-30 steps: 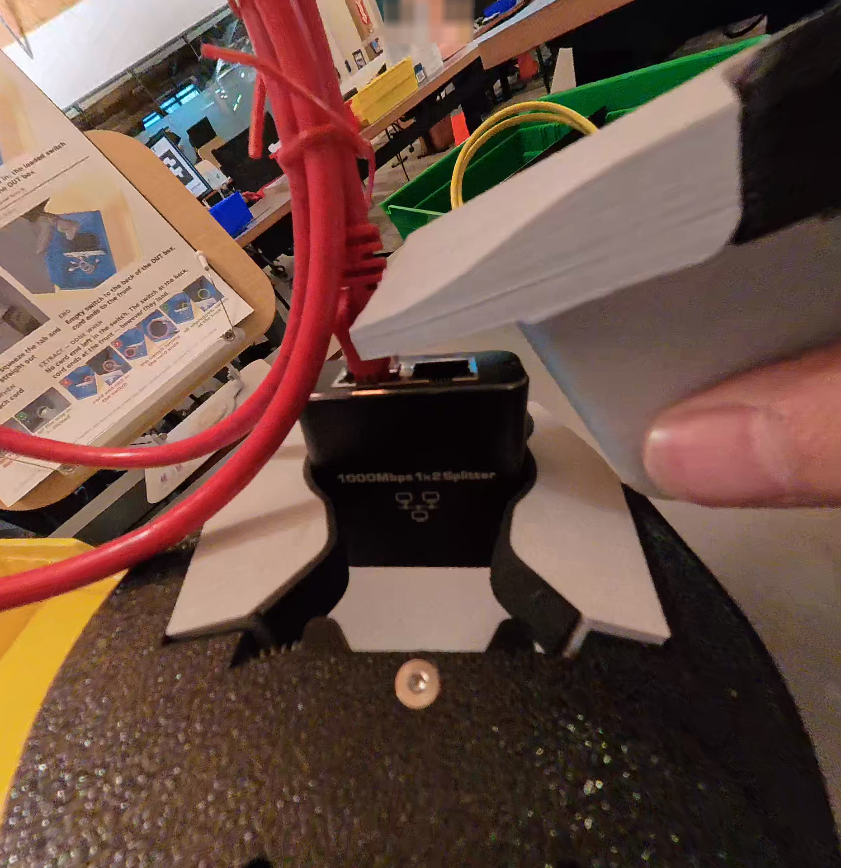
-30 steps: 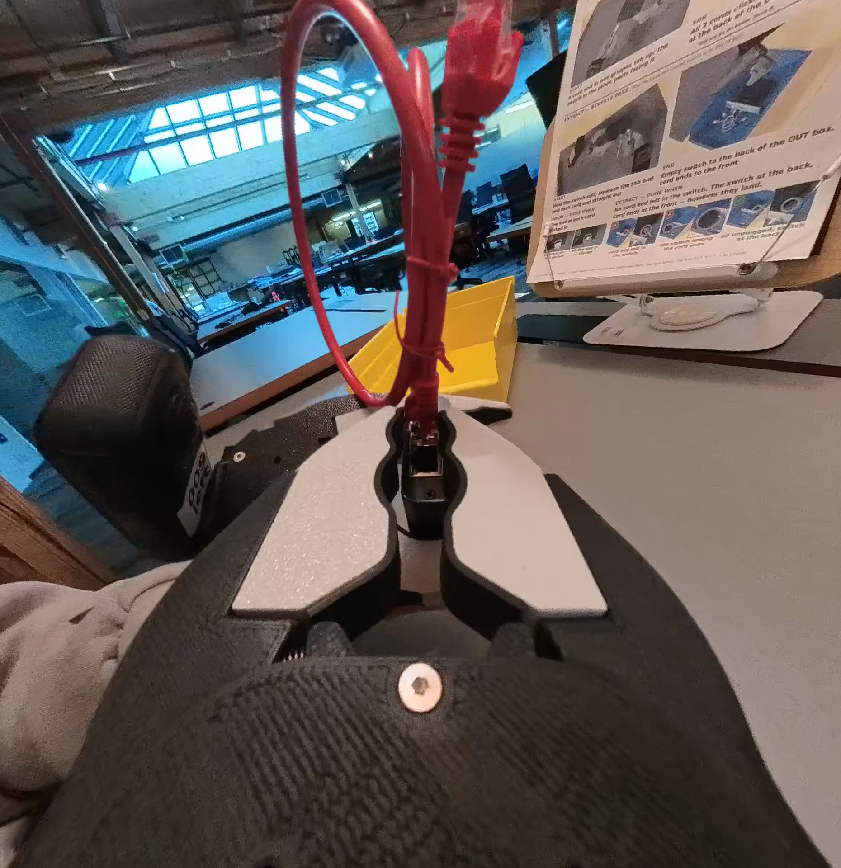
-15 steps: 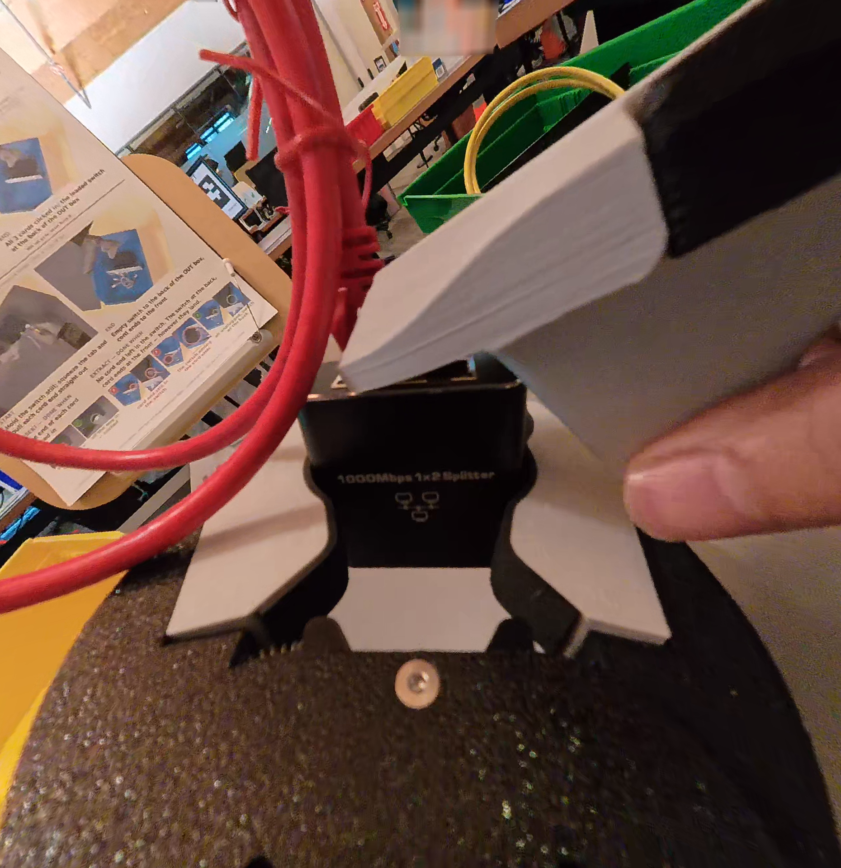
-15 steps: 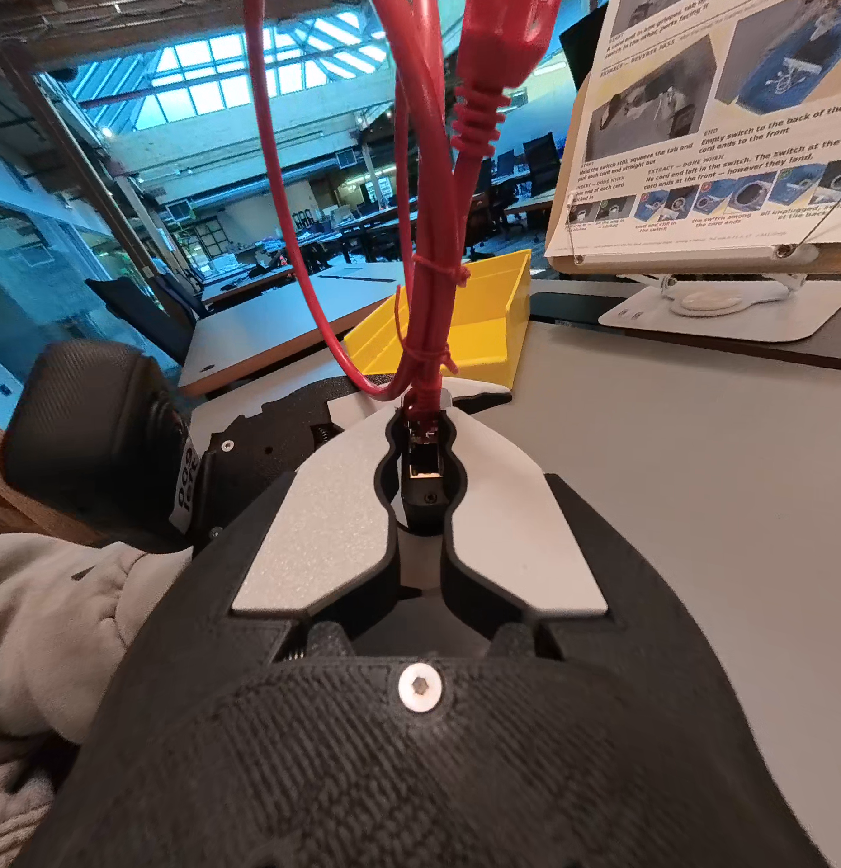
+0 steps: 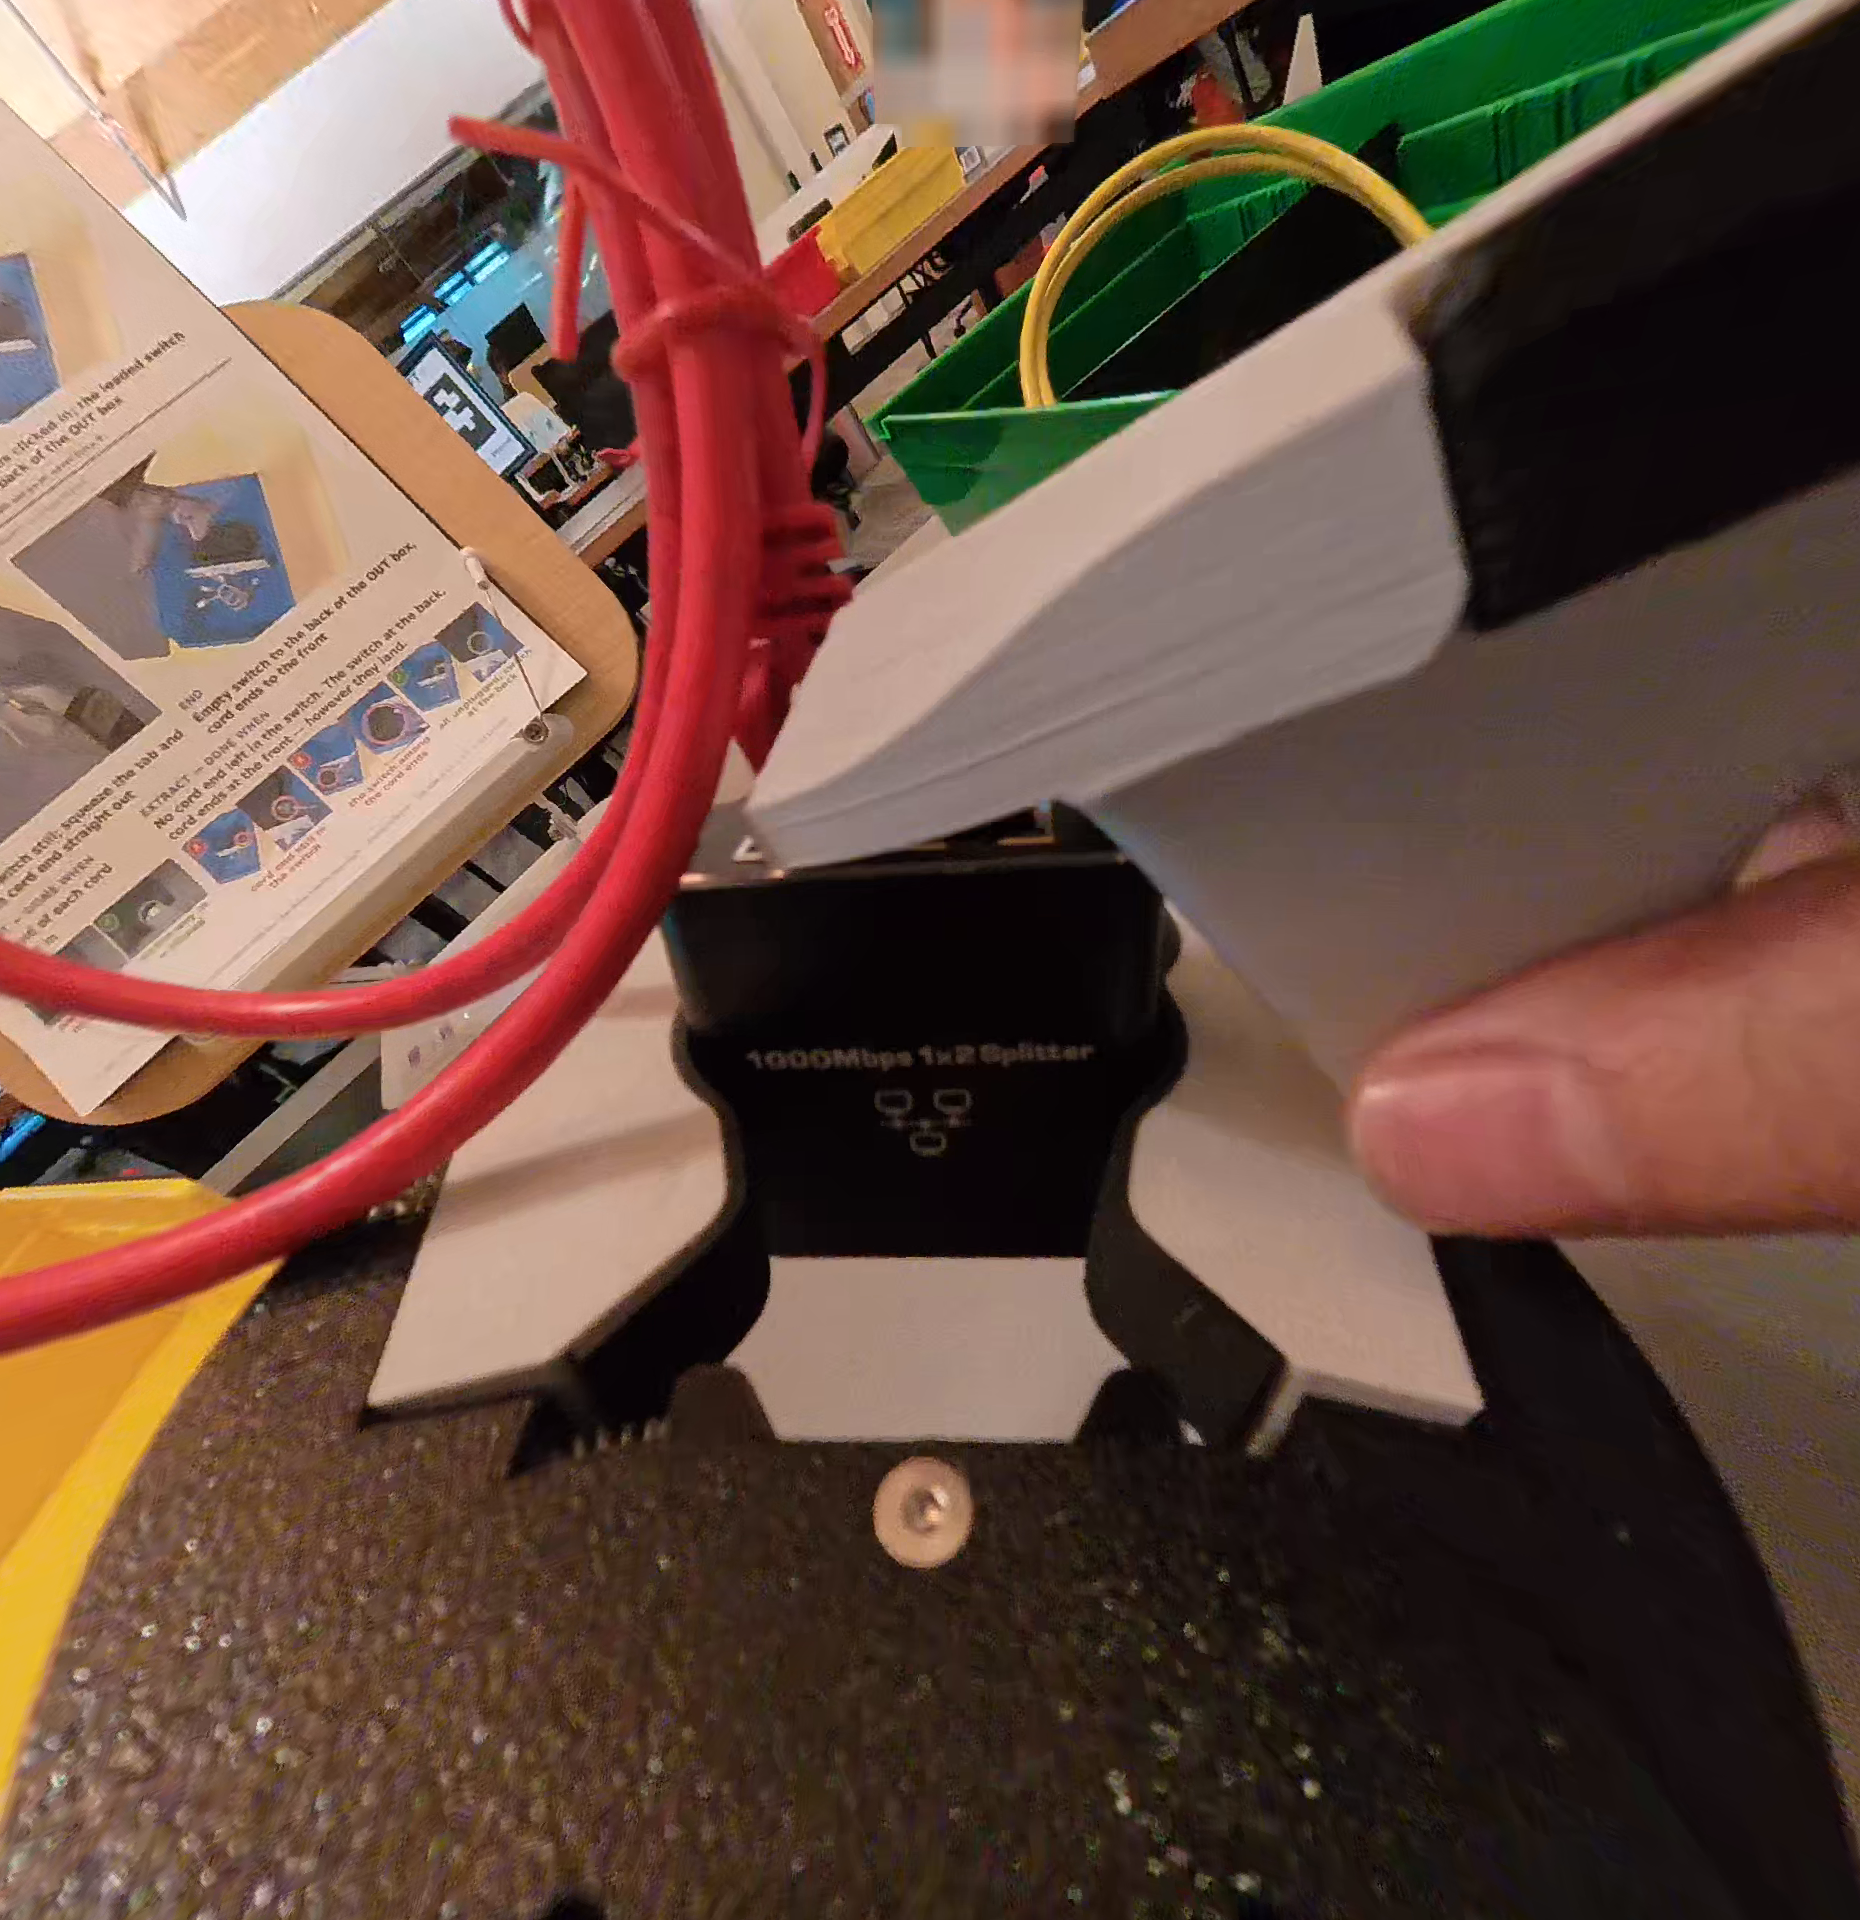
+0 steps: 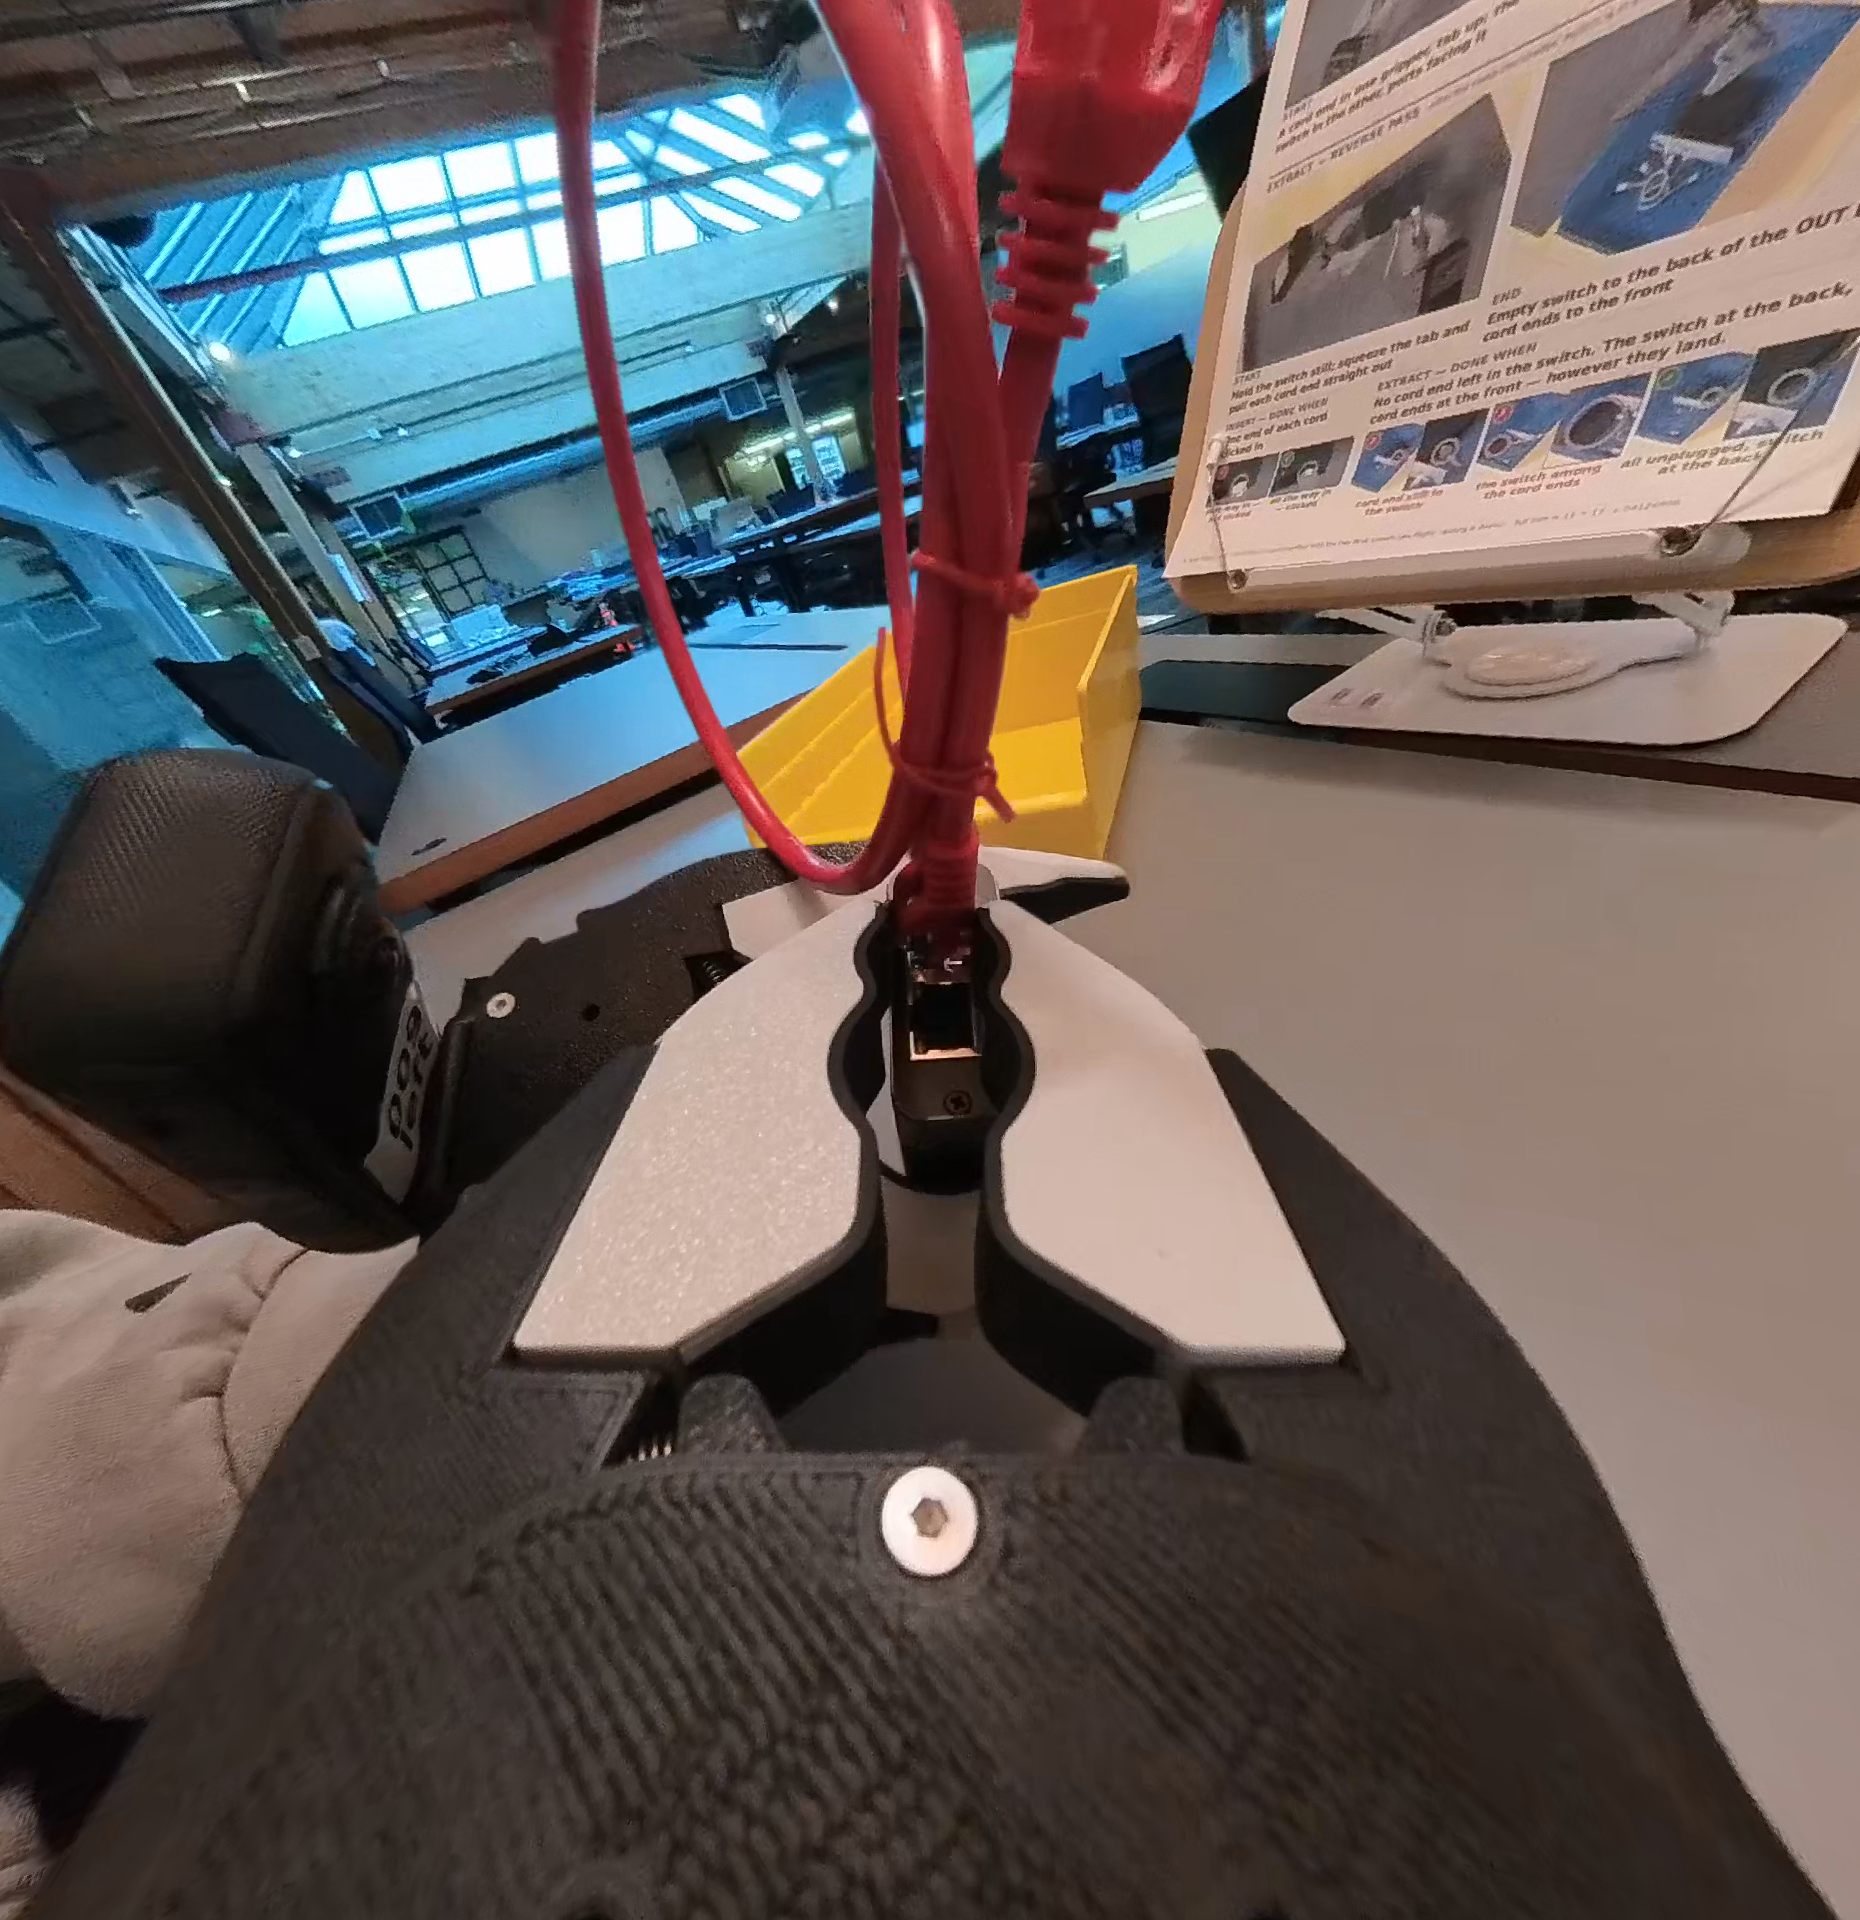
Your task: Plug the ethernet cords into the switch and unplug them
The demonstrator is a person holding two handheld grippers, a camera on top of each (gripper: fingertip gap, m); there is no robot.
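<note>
Red ethernet cord remained plugged in the small black plastic switch, clamped by the left claw; over the last second the right claw had closed in, seemingly clamped around its plug.

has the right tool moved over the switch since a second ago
Yes: the right tool has slid left across the switch, now covering its ports that showed before.

- The desk is grey and plain.
- A yellow bin stands on it at the far edge.
- A white stand base rests behind a dark seam.
</note>
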